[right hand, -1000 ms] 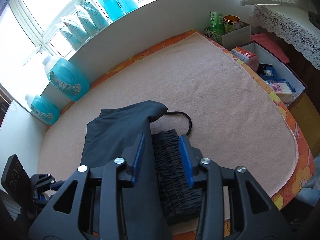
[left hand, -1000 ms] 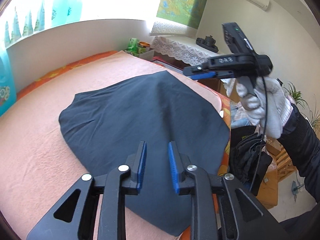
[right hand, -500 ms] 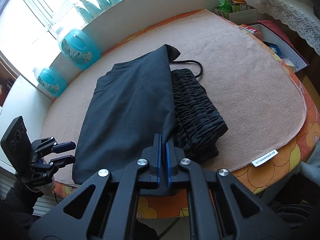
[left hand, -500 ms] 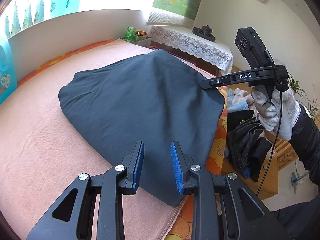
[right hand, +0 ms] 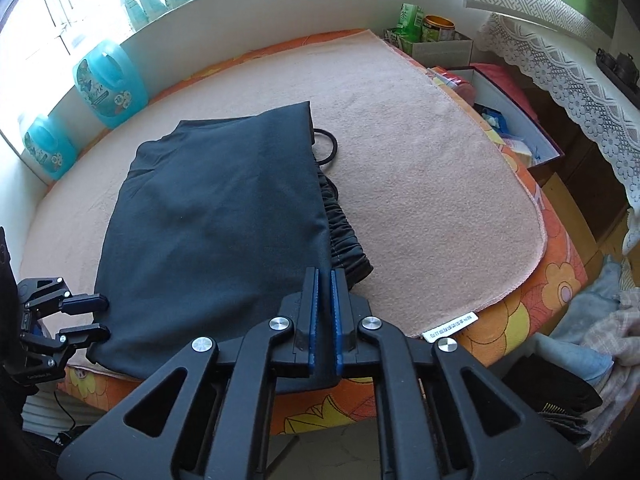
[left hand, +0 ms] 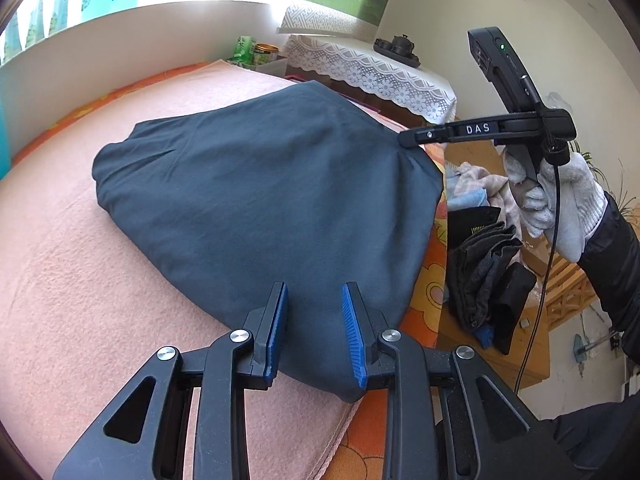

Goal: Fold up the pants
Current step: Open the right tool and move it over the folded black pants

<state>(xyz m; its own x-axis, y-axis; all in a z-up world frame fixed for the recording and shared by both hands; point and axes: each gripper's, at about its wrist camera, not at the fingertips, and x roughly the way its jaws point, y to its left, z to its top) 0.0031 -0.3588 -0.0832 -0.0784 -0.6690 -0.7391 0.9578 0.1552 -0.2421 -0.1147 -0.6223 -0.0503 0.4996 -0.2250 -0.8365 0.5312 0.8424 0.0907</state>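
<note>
While the pants lay folded over on the pink towel near its front edge, only a strip of waistband was left uncovered, where more had been bared a second earlier. The right gripper had been closed to a narrow slit and just eased slightly; a pinch on the front corner seemed likely. The left gripper was held part open over the other corner, gripping nothing. One fold was judged done.

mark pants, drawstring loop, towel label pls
pants (right hand: 216, 216), right wrist view, middle of the folded top layer
drawstring loop (right hand: 334, 146), right wrist view, outer curve of the cord
towel label (right hand: 452, 326), right wrist view, centre of the white tag
</note>
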